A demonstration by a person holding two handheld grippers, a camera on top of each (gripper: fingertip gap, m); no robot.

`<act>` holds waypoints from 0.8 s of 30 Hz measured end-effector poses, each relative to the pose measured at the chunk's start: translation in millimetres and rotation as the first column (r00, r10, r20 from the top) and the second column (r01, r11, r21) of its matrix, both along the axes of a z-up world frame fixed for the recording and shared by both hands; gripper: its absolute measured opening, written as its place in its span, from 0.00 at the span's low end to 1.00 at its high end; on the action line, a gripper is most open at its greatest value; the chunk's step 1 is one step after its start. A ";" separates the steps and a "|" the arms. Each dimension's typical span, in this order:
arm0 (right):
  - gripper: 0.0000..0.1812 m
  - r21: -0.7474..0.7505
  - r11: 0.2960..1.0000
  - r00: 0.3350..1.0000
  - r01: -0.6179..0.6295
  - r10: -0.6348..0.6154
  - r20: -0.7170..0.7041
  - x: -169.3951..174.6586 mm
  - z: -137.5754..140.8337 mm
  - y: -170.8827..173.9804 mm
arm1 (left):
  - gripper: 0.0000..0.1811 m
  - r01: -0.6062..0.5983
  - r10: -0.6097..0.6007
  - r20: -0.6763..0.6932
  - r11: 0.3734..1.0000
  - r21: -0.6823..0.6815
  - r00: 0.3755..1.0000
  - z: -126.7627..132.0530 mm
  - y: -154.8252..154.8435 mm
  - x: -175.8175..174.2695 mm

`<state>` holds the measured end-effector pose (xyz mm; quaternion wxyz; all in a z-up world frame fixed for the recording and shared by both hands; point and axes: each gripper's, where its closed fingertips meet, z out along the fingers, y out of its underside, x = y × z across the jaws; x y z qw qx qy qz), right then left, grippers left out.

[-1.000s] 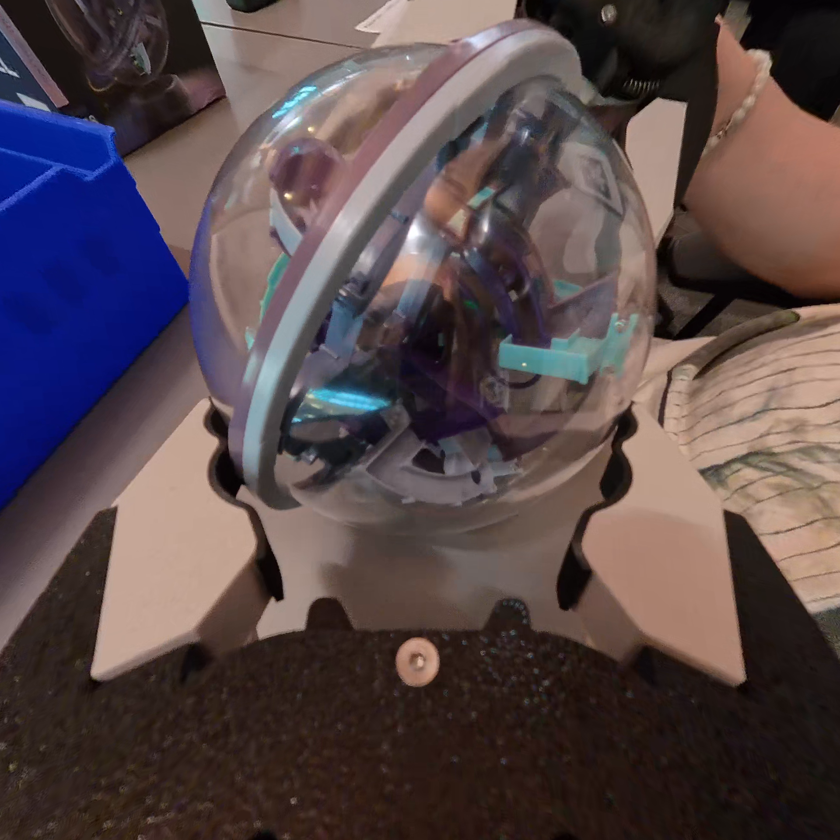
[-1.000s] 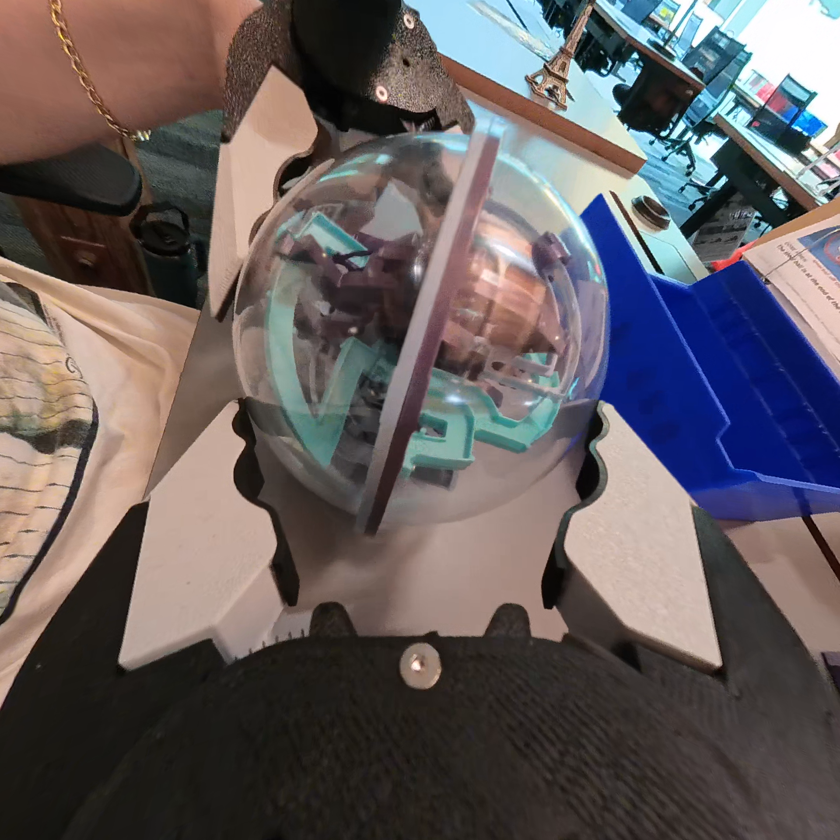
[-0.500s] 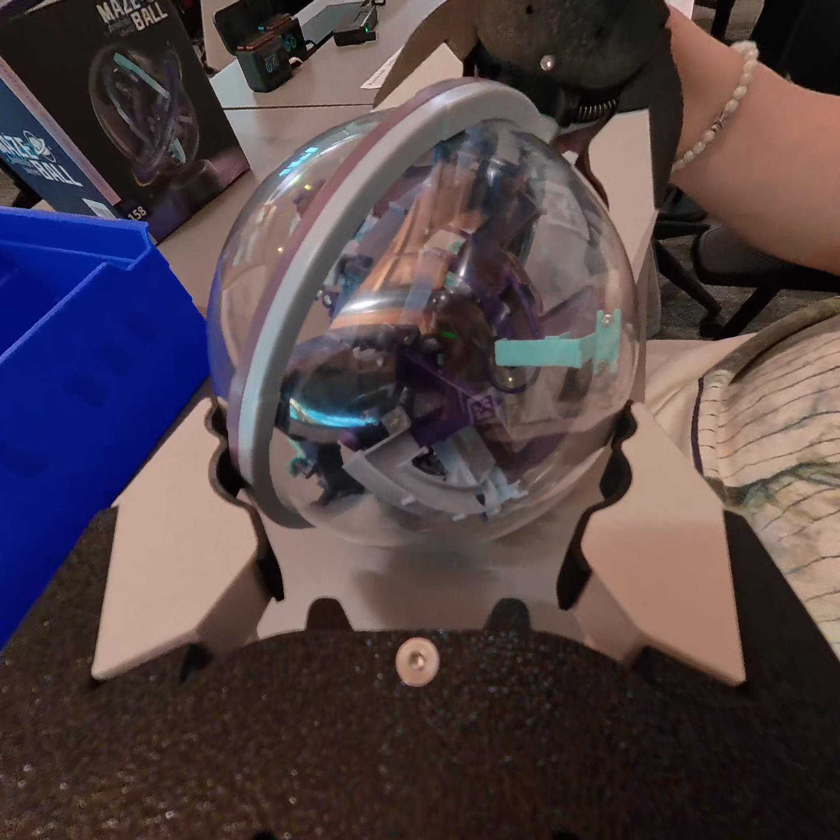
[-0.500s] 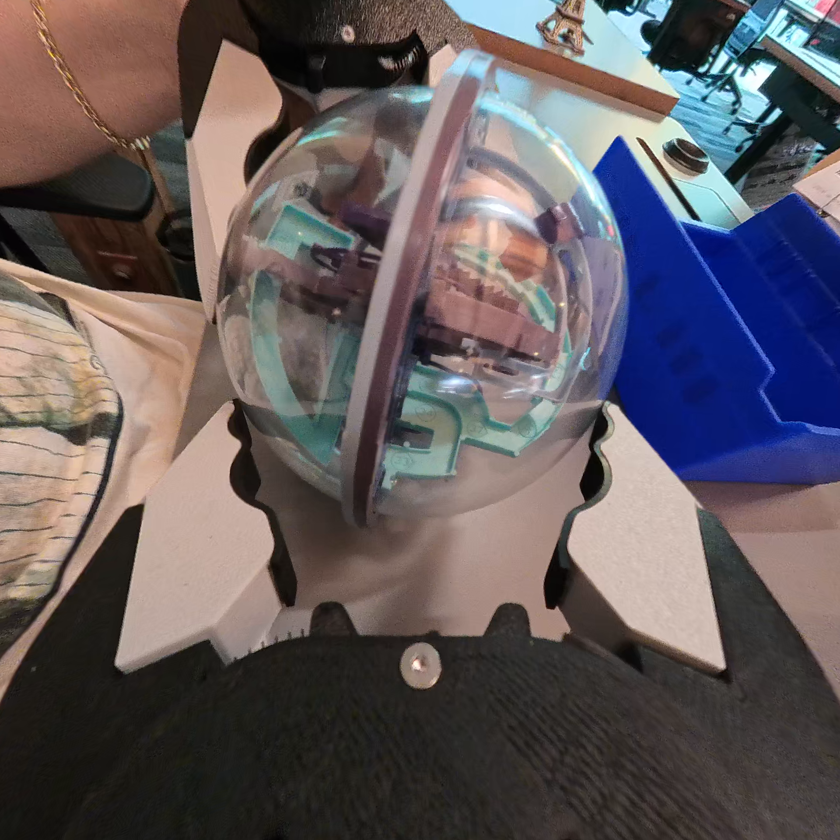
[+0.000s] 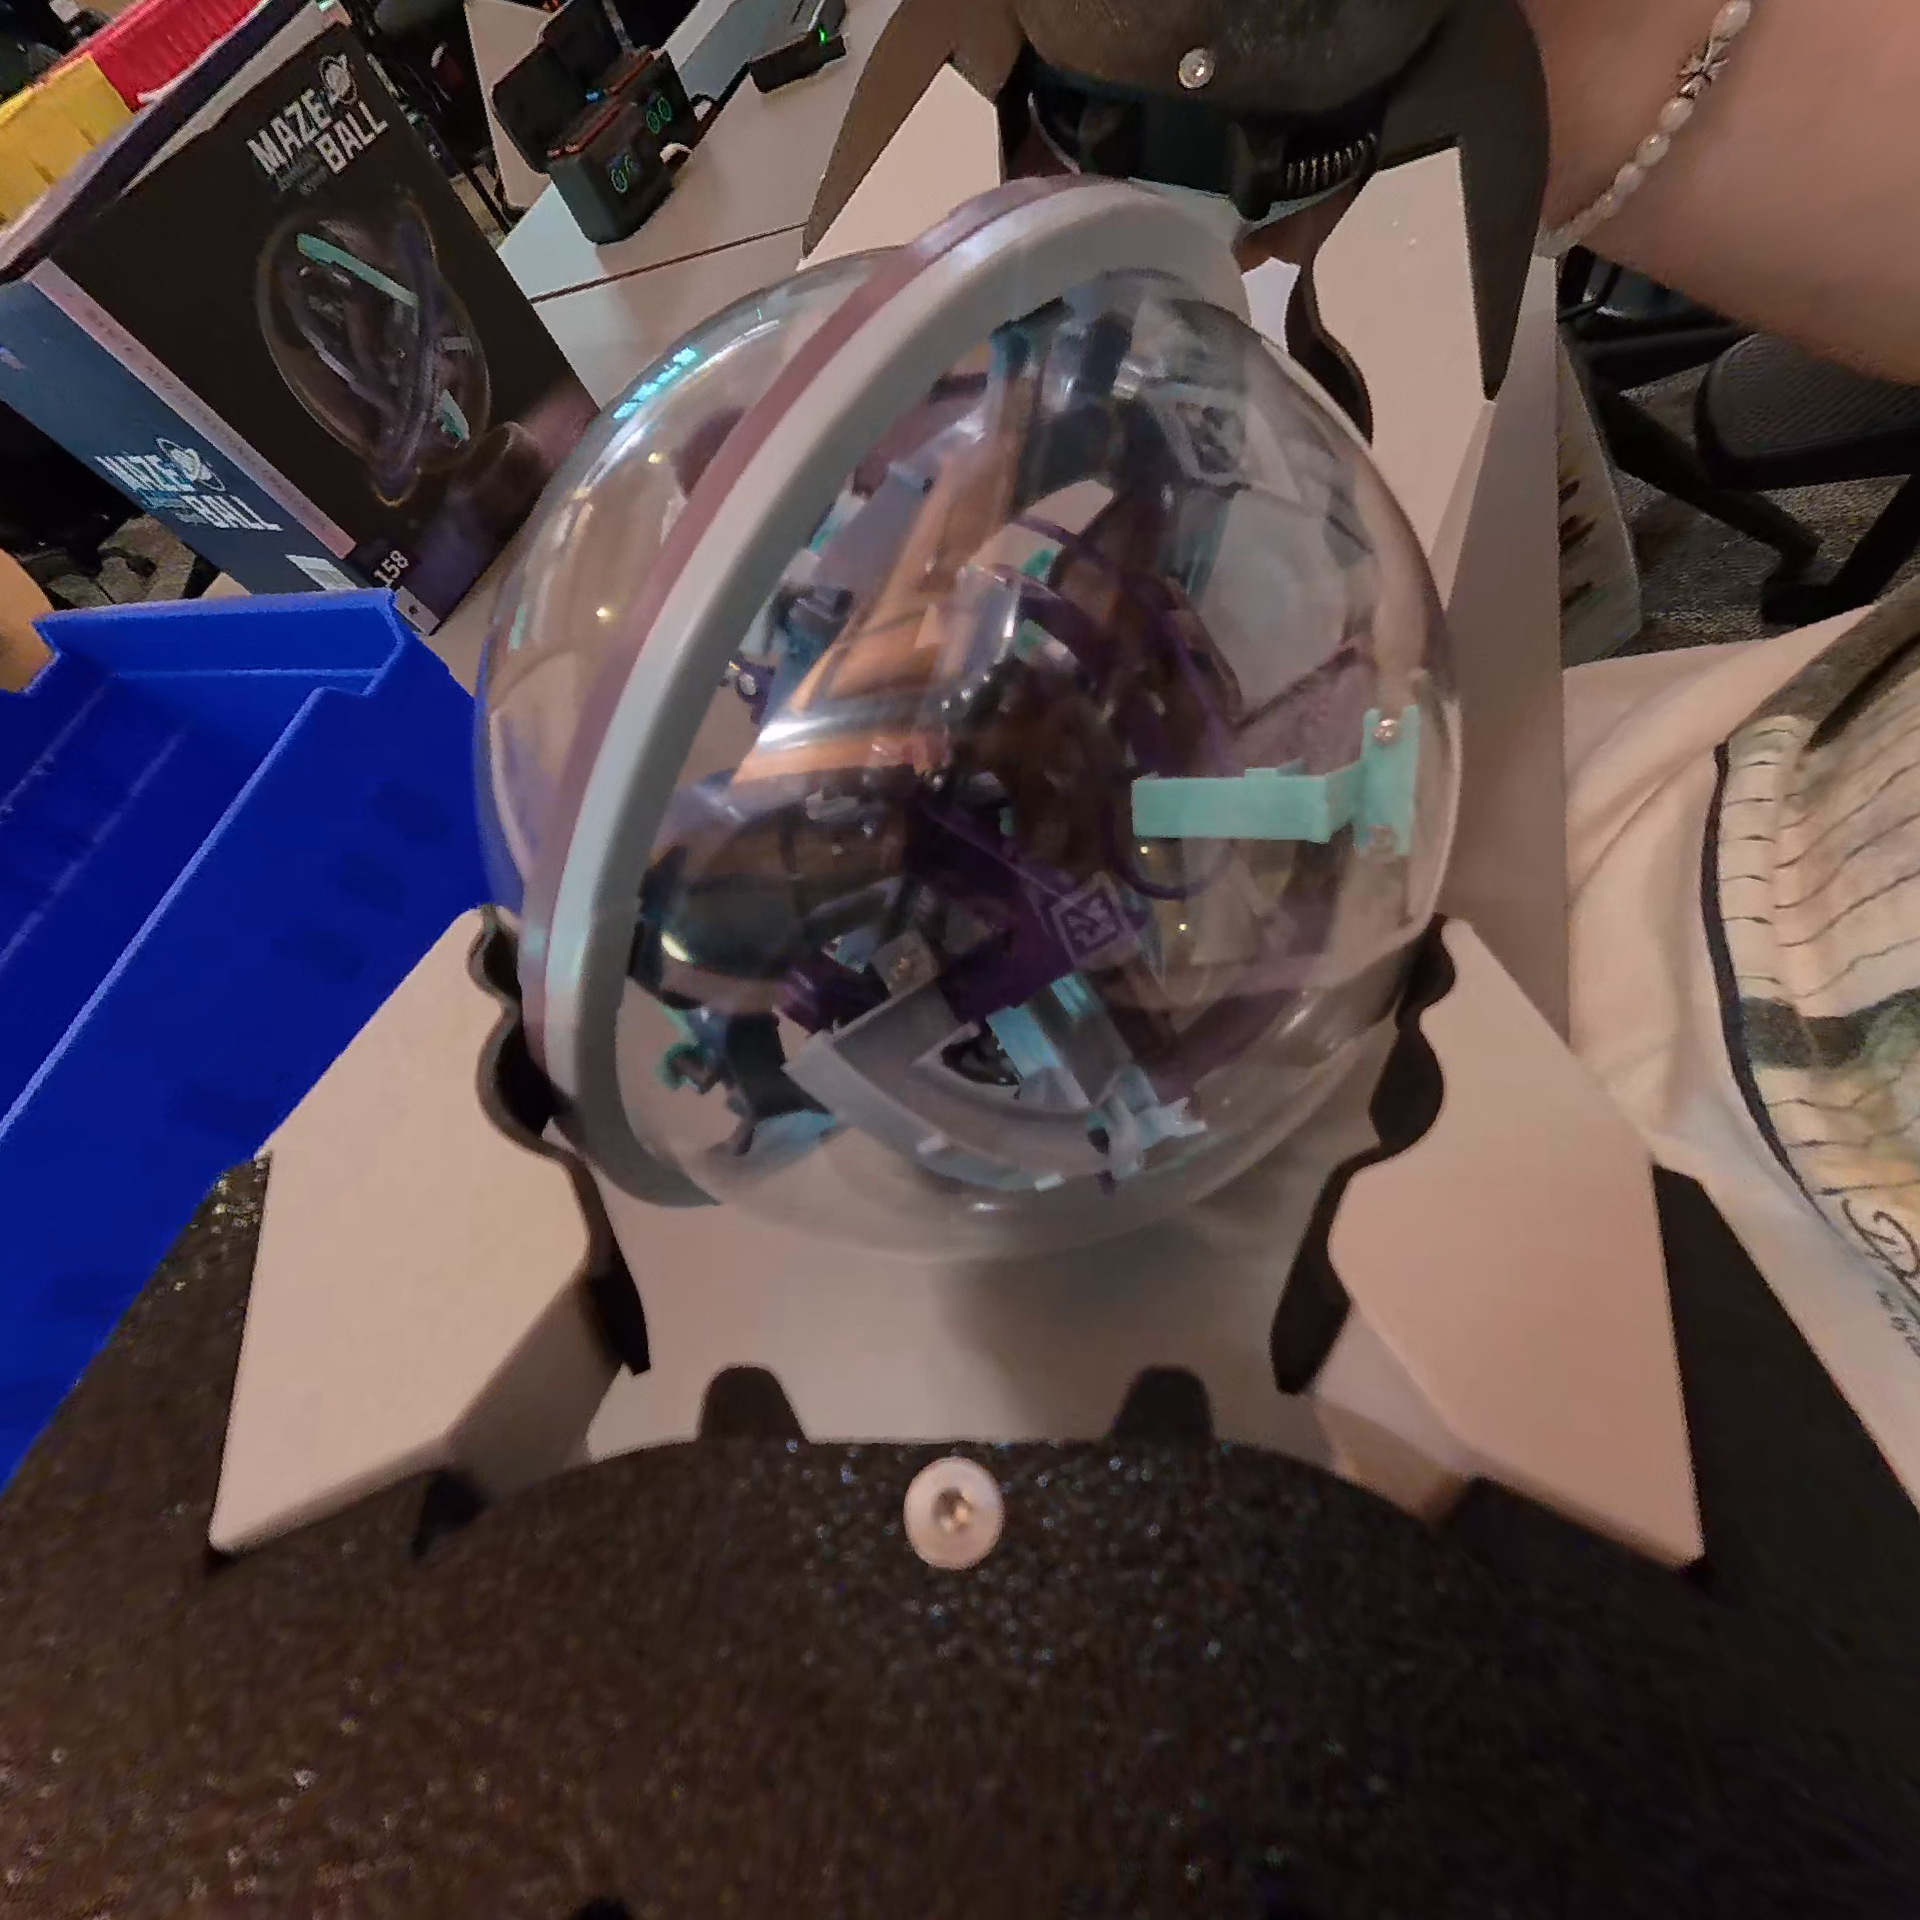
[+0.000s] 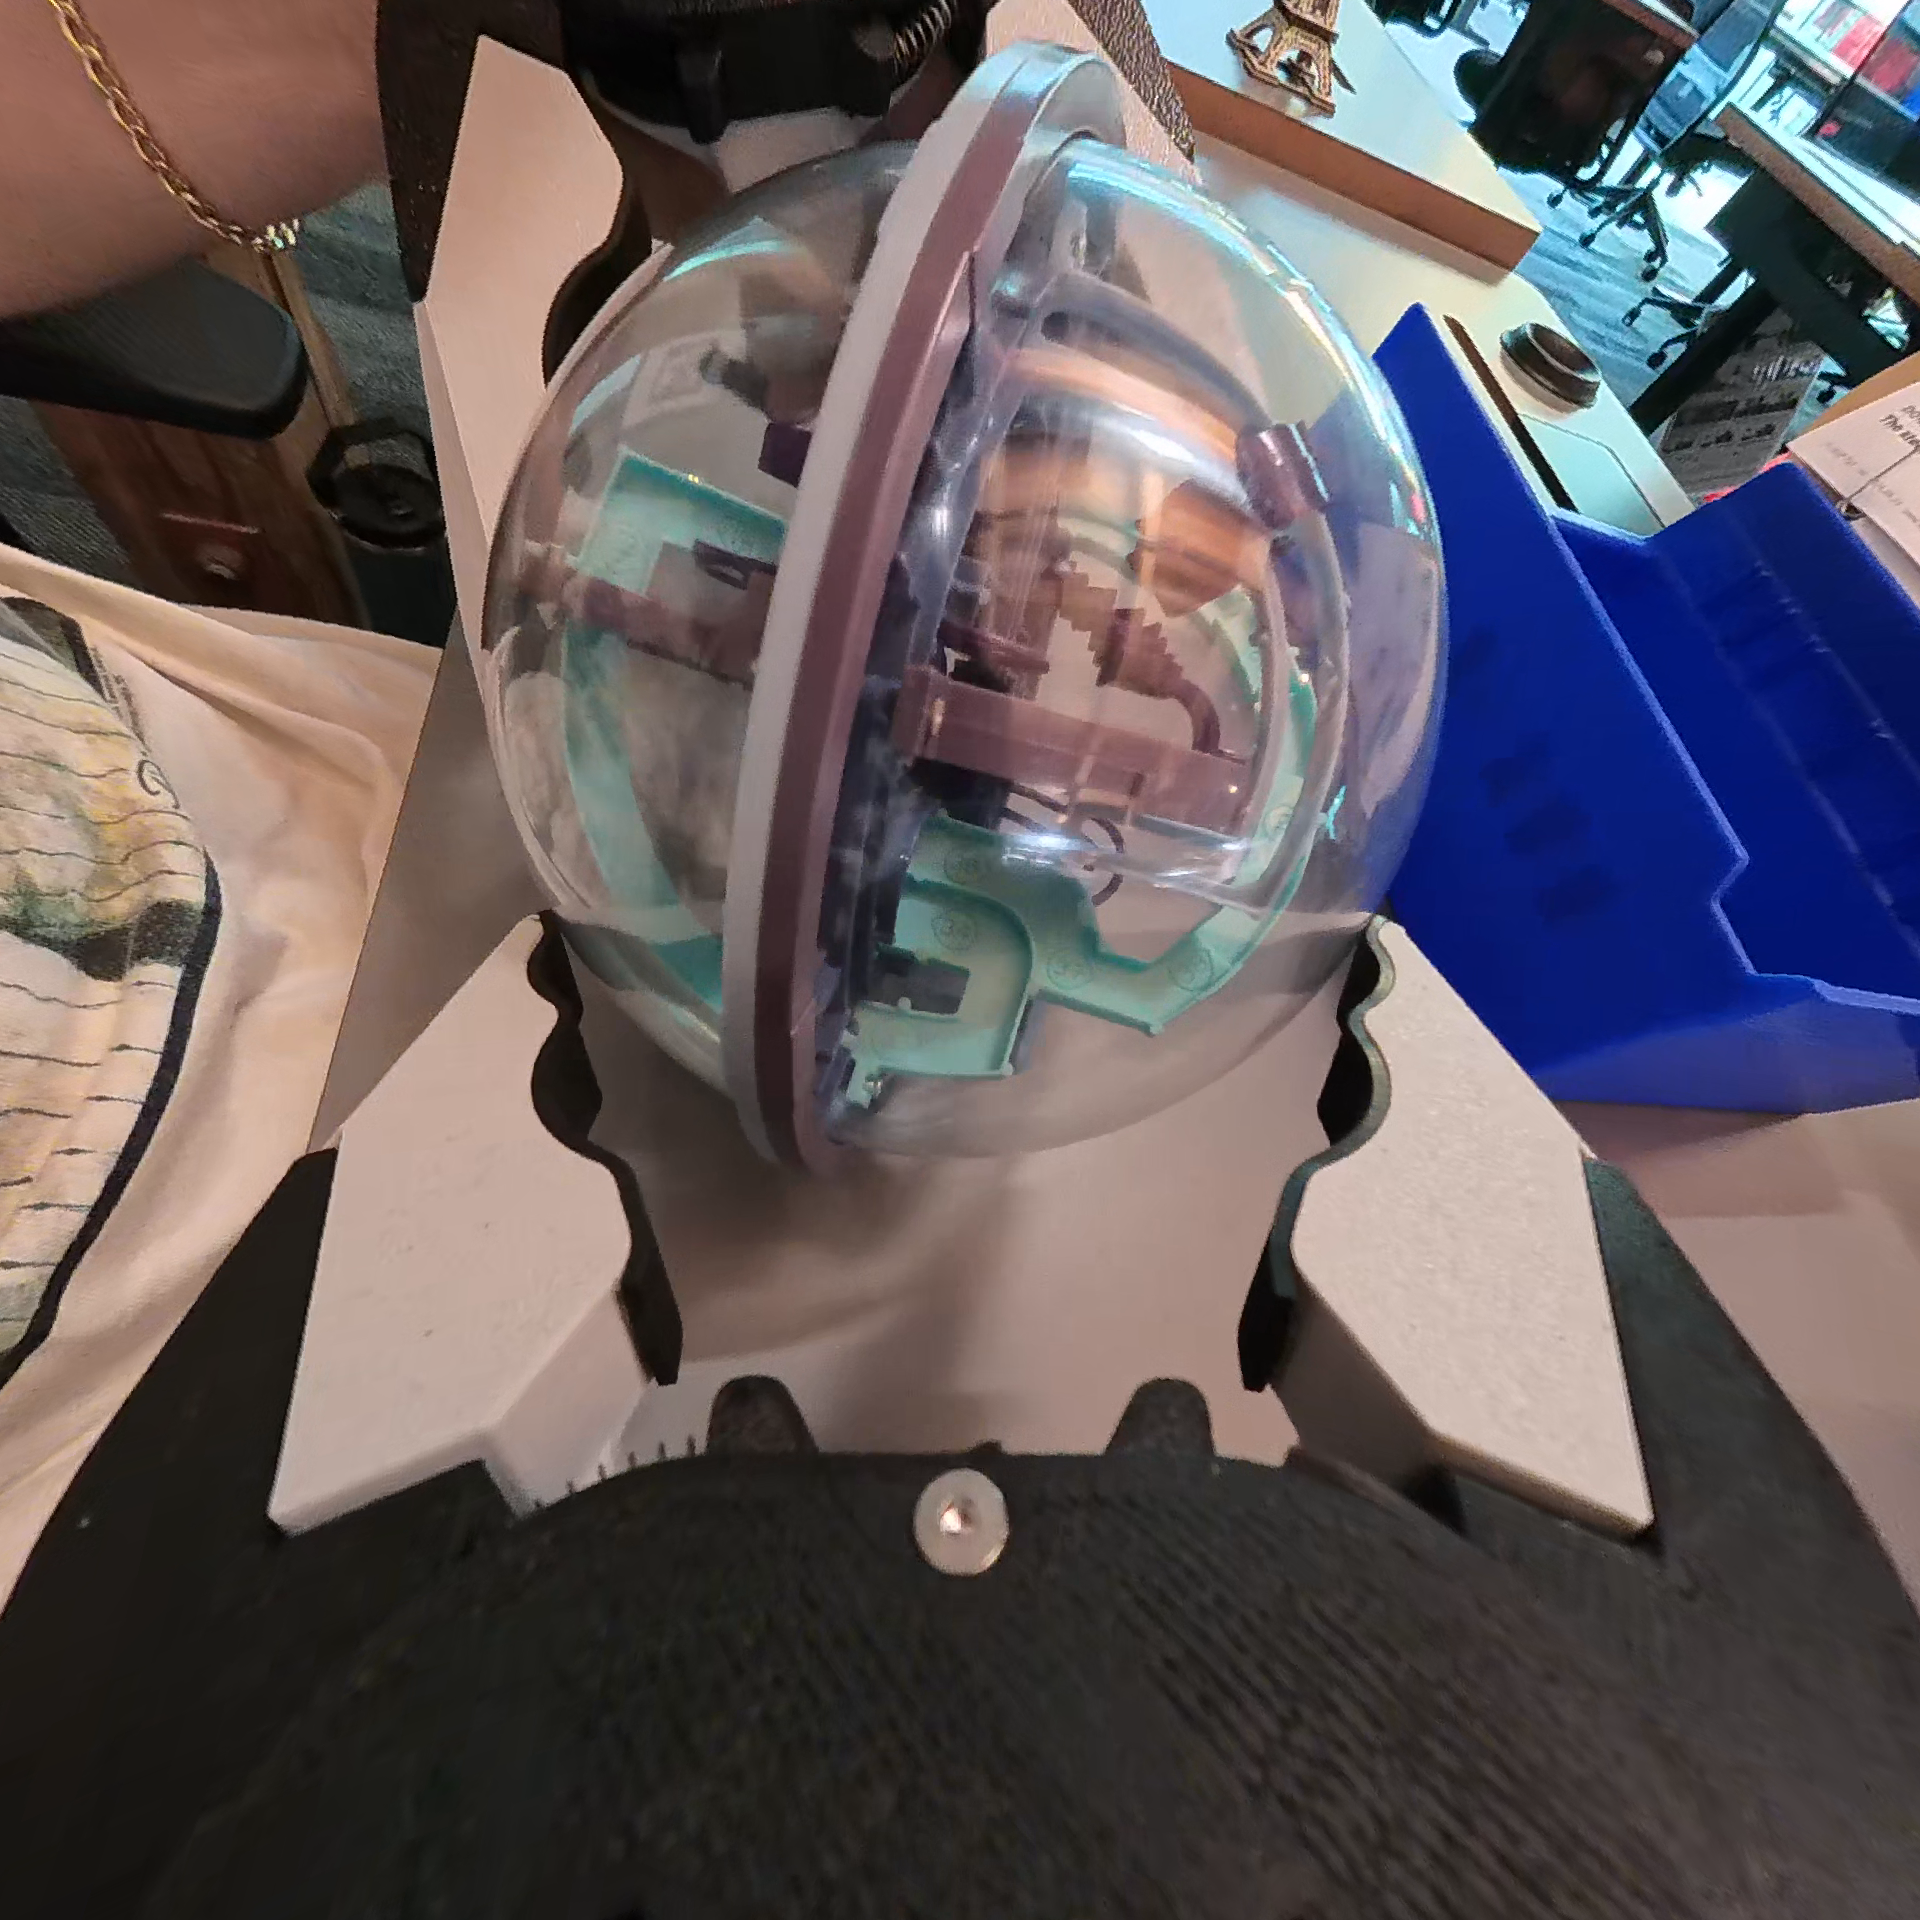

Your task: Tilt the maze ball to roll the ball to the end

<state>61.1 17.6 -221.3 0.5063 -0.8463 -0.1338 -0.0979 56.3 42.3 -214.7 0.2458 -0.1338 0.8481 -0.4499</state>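
The maze ball (image 5: 966,727) is a clear sphere with a grey-purple ring around it and teal, purple and grey tracks inside. It is held in the air between both grippers, which face each other from opposite sides. My left gripper (image 5: 961,935) is shut on its lower part, and my right gripper (image 5: 1195,104) shows beyond its top. In the right wrist view my right gripper (image 6: 956,935) is shut on the ball (image 6: 966,623), with the ring near upright, and the left gripper (image 6: 727,62) is behind. I cannot make out the small ball inside.
A blue bin (image 5: 208,883) stands on the table beside the ball, also in the right wrist view (image 6: 1662,779). The ball's dark box (image 5: 260,312) stands behind it. A person's pale shirt (image 5: 1714,935) is close on the other side. A small tower model (image 6: 1288,42) stands far back.
Both grippers have turned the ball together. Its ring has swung closer to upright in the right wrist view. The left wrist view has tipped up and now shows the box and the right gripper.
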 end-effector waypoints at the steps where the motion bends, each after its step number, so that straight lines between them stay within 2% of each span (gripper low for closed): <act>1: 0.78 0.001 1.000 1.000 0.000 0.000 0.001 0.2 0.0 0.1 | 0.86 0.000 0.000 0.002 1.000 0.000 1.000 0.0 0.0 0.2; 13: 0.78 0.028 1.000 0.999 -0.012 0.011 0.031 3.7 -0.1 1.6 | 0.87 -0.006 0.006 0.043 1.000 -0.007 0.999 -0.1 0.1 3.7; 24: 0.80 0.107 0.994 1.000 -0.022 0.023 -0.006 2.1 8.8 10.1 | 0.87 0.007 -0.007 -0.003 0.991 -0.131 1.000 -4.6 3.3 6.0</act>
